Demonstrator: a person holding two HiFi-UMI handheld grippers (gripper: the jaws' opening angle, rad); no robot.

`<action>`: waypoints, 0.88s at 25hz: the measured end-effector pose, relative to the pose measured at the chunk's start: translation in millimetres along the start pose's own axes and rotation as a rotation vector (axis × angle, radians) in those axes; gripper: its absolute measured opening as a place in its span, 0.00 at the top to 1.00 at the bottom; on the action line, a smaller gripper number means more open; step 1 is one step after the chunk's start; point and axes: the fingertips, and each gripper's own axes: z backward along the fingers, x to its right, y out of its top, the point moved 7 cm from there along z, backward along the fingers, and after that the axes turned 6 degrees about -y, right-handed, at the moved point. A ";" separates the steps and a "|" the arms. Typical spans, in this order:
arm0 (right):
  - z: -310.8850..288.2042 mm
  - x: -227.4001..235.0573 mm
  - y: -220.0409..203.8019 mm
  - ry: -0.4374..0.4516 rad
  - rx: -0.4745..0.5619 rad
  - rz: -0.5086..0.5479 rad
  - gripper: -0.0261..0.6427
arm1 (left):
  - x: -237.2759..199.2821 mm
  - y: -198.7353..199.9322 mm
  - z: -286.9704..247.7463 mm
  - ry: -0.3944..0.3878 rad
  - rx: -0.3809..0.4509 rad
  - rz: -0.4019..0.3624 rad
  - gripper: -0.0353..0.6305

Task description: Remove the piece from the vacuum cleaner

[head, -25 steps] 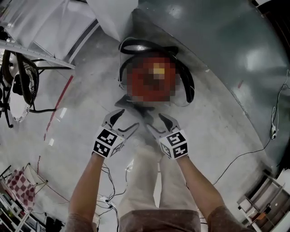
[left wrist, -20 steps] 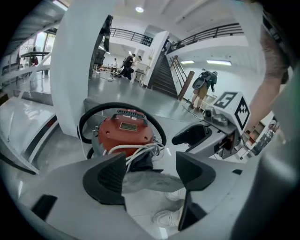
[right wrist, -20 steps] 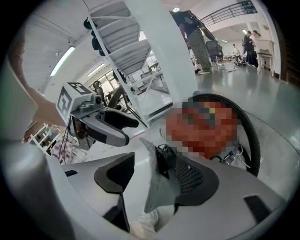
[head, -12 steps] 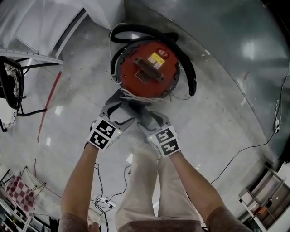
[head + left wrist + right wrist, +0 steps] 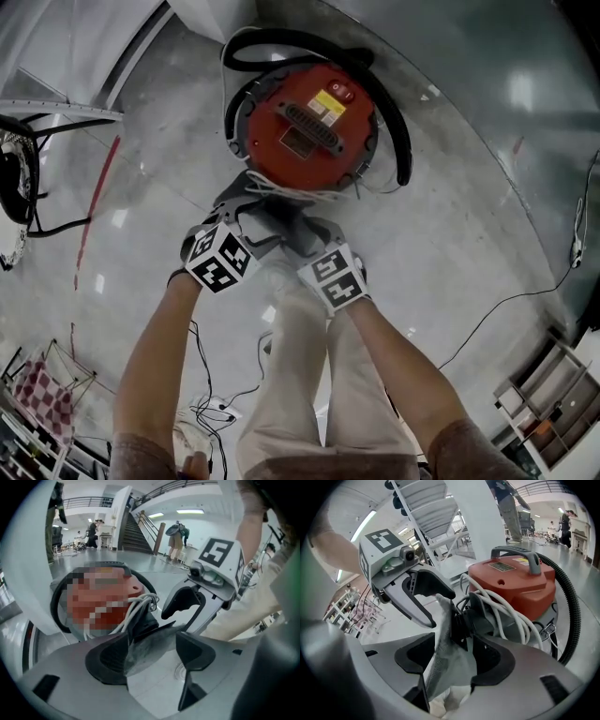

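Note:
A red round vacuum cleaner [image 5: 305, 127] with a black hose [image 5: 394, 131] and a bundled white cable [image 5: 300, 192] stands on the floor. A grey cloth piece [image 5: 272, 220] sticks out at its near side. My left gripper [image 5: 246, 208] is at that piece's left. In the left gripper view the piece [image 5: 150, 648] lies against one pad, with floor showing between the open jaws [image 5: 152, 641]. My right gripper [image 5: 298, 234] is shut on the same grey piece [image 5: 450, 663], which fills its jaws [image 5: 452, 653]. The vacuum cleaner [image 5: 511, 581] stands just behind.
Thin cables [image 5: 497, 323] trail across the glossy floor at right. A shelf unit [image 5: 553, 394] stands at bottom right and a black stand [image 5: 23, 187] at left. A white stair structure [image 5: 94, 47] lies at upper left. The person's legs [image 5: 300, 375] are below the grippers.
Both grippers have moved forward to the vacuum cleaner's near side and come together on the grey piece. The right gripper has shut on it.

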 end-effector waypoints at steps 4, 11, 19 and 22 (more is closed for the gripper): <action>-8.7 -1.0 -0.2 0.008 -0.012 0.029 0.64 | 0.7 -0.3 -10.5 -0.027 -0.062 -0.089 0.48; -10.2 -2.7 1.2 0.026 -0.005 0.031 0.78 | -9.3 2.0 -14.4 -0.063 -0.120 -0.157 0.57; -12.4 -0.9 2.4 0.043 -0.015 0.038 0.83 | -13.1 2.0 -18.2 -0.086 -0.142 -0.131 0.66; -13.6 -0.4 3.4 0.047 -0.021 0.030 0.84 | -14.3 1.4 -18.2 -0.090 -0.148 -0.126 0.67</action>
